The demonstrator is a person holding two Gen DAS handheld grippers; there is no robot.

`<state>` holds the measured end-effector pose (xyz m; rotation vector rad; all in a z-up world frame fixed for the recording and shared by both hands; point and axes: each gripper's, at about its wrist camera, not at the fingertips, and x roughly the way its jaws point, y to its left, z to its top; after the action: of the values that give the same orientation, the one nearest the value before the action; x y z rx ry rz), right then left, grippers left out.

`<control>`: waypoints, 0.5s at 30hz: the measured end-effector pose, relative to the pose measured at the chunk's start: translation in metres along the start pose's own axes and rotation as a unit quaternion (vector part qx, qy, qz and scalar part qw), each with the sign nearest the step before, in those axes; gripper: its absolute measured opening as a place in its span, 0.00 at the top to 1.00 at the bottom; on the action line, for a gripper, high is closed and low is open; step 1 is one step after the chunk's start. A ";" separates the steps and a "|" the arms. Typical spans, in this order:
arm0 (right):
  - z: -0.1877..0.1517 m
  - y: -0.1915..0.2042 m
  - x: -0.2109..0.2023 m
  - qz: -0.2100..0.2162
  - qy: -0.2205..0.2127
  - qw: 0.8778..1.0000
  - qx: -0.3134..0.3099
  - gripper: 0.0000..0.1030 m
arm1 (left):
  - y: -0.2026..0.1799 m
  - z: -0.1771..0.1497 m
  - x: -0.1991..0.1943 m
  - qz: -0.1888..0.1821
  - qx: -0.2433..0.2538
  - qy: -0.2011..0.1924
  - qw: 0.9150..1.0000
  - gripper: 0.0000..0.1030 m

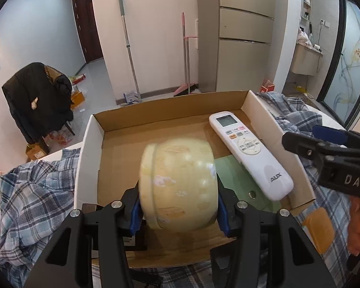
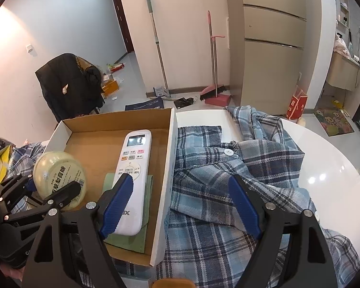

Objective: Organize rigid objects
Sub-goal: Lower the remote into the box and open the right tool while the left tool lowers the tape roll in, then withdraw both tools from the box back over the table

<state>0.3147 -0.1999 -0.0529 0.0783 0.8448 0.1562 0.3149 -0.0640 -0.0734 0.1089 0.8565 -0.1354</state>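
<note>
My left tool [image 1: 180, 206] is clamped on the pale yellow round plastic jar [image 1: 177, 187], its blue pads [image 1: 135, 218] pressing the jar's curved sides. The jar lies tipped on its side, its axis running away from me toward the far wall of the open brown cardboard box [image 1: 170, 105]; in the right wrist view its labelled flat end [image 2: 62, 180] faces that camera. I hold it low over the left part of the box, but I cannot tell whether it touches the floor yet. The white rectangular remote control [image 1: 249, 156] already lies in the right part, long axis front to back, partly on a green sheet [image 2: 129, 237]. So the free space lies straight ahead and below the jar, left of the remote; I judge setting it down there is the step in hand. My right tool [image 2: 180, 206] hangs wide apart and empty over the box's right wall and the blue plaid shirt [image 2: 228, 168] on the white worktop [image 2: 324, 158].
</note>
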 end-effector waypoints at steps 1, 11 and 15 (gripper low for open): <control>0.000 0.000 0.000 0.000 0.000 1.000 0.001 0.22 | 0.001 0.001 0.000 0.001 -0.003 0.002 1.000 0.50; 0.003 -0.003 -0.010 0.004 -0.014 1.000 0.009 0.22 | 0.005 0.006 -0.027 0.019 -0.002 -0.016 1.000 0.49; 0.004 0.003 -0.012 -0.018 -0.014 1.000 -0.009 0.22 | -0.004 0.013 -0.092 0.024 0.047 -0.100 0.994 0.37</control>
<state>0.3101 -0.1992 -0.0409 0.0476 0.8164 0.1286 0.2643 -0.0629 0.0042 0.2002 0.6473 -0.1396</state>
